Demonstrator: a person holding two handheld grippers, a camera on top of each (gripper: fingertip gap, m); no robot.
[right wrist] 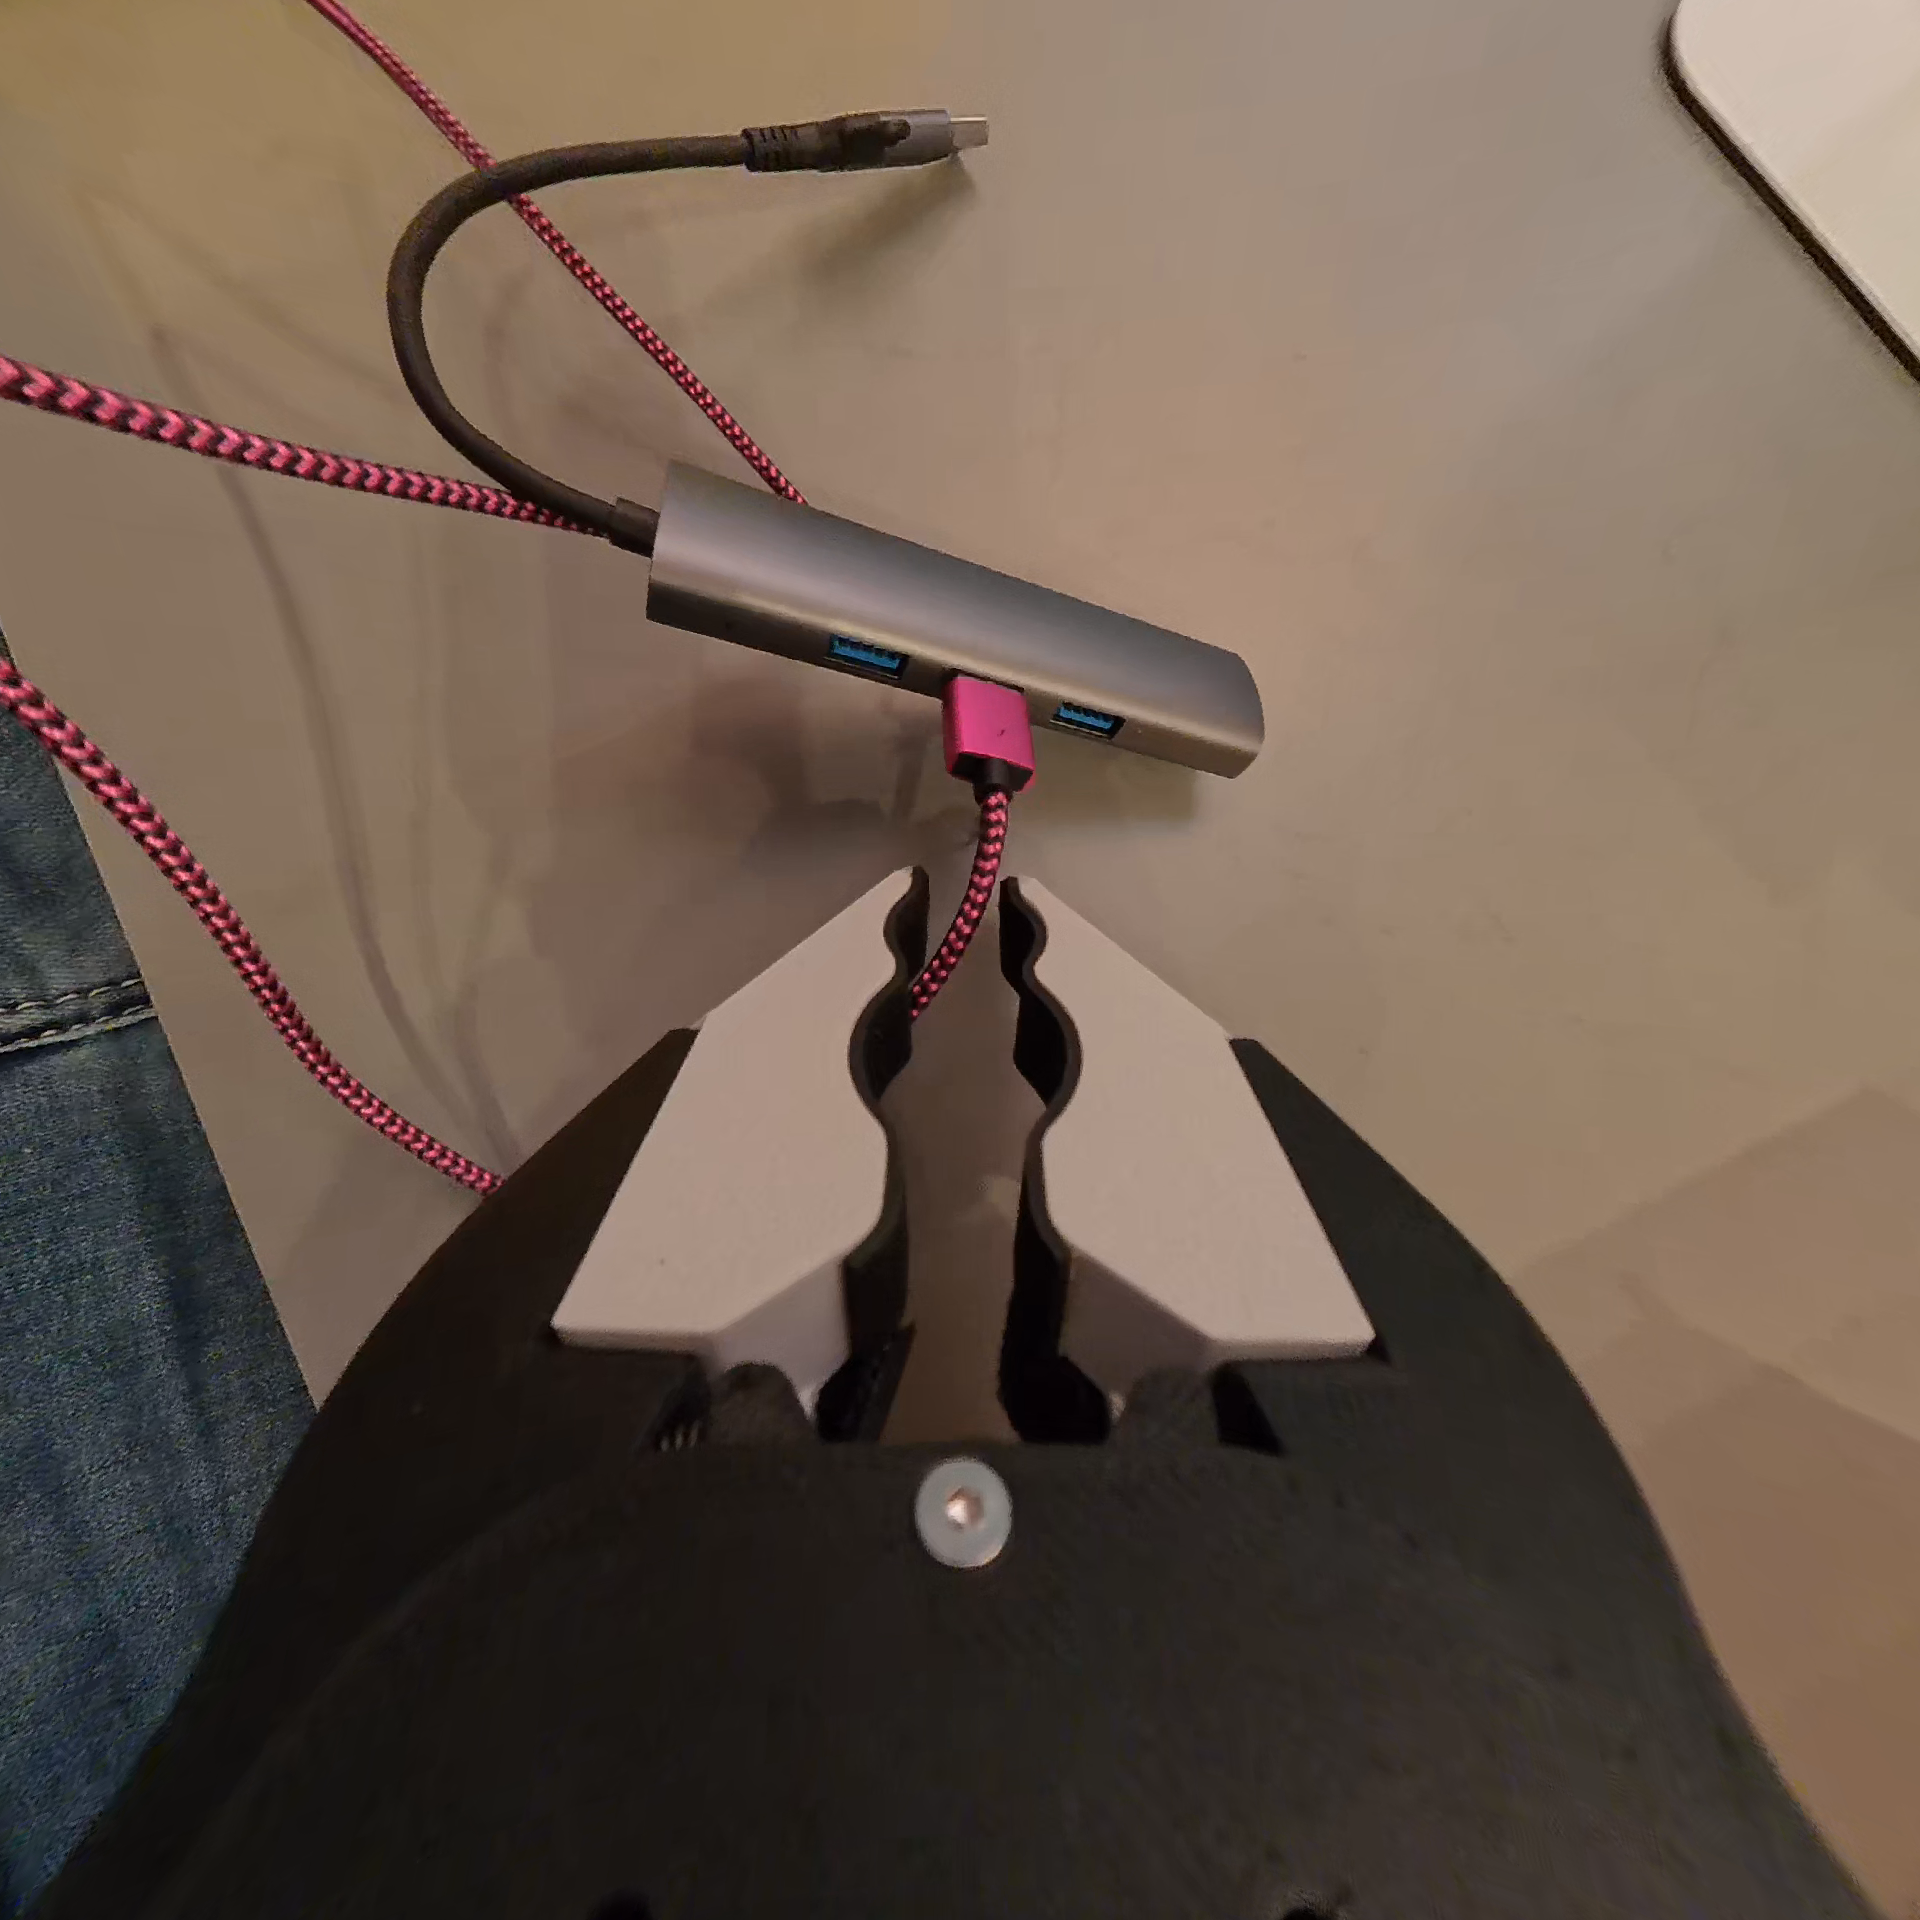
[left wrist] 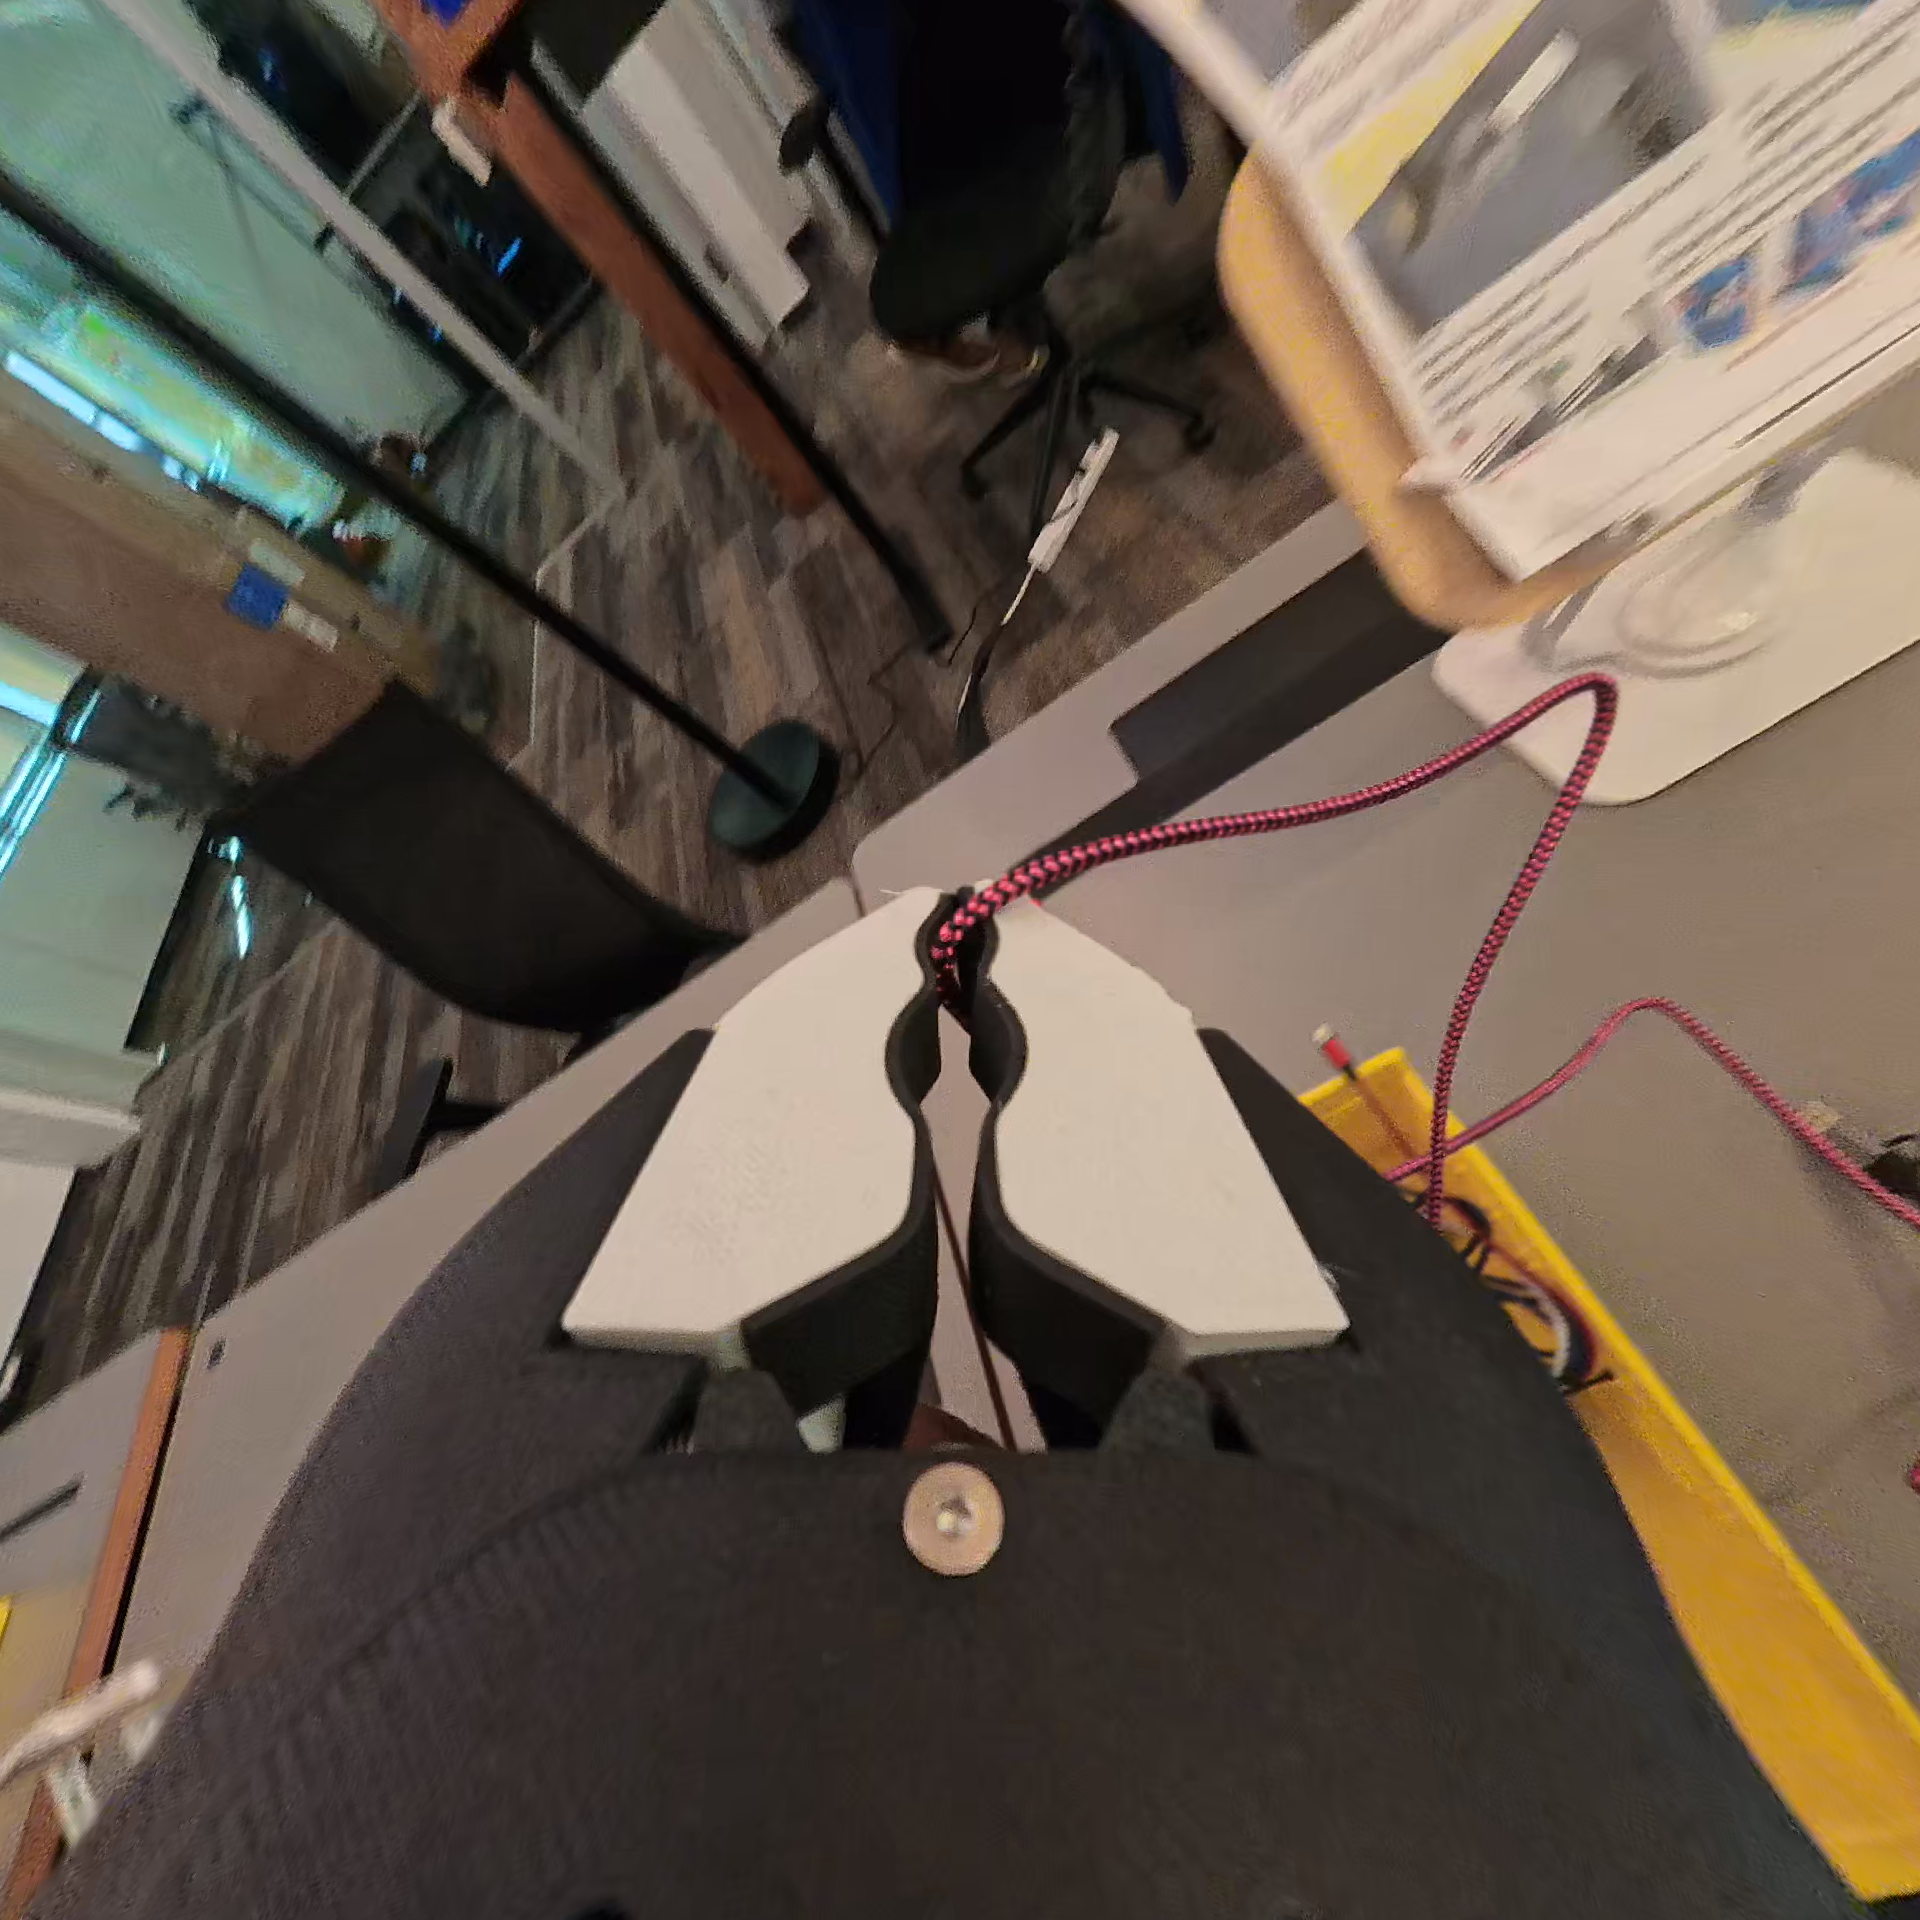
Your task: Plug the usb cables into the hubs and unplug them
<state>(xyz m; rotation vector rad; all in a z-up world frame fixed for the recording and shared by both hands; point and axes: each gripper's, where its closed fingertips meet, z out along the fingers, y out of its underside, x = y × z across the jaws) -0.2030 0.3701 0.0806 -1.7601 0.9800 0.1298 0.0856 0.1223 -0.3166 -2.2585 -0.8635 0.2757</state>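
In the right wrist view a grey USB hub [right wrist: 935,603] lies on the beige table [right wrist: 1455,727]. A pink USB plug [right wrist: 987,738] sits in its middle port, with a blue empty port on each side. The plug's pink-and-black braided cable [right wrist: 961,914] runs down between the fingers of my right gripper [right wrist: 964,883]. Its jaws stand slightly apart and do not clamp the cable. The hub's own black lead ends in a loose plug [right wrist: 862,140]. In the left wrist view my left gripper [left wrist: 977,904] is shut on the braided cable [left wrist: 1299,805], held above the table near its edge.
A white stand base [left wrist: 1662,665] and a tilted printed sheet [left wrist: 1610,260] are at the upper right. A yellow tray [left wrist: 1683,1507] with wires lies to the right. The table edge drops to a carpeted floor with chairs. A denim-clad leg [right wrist: 83,1143] is at the left. My right fingertips sit around 55 centimetres from my left ones.
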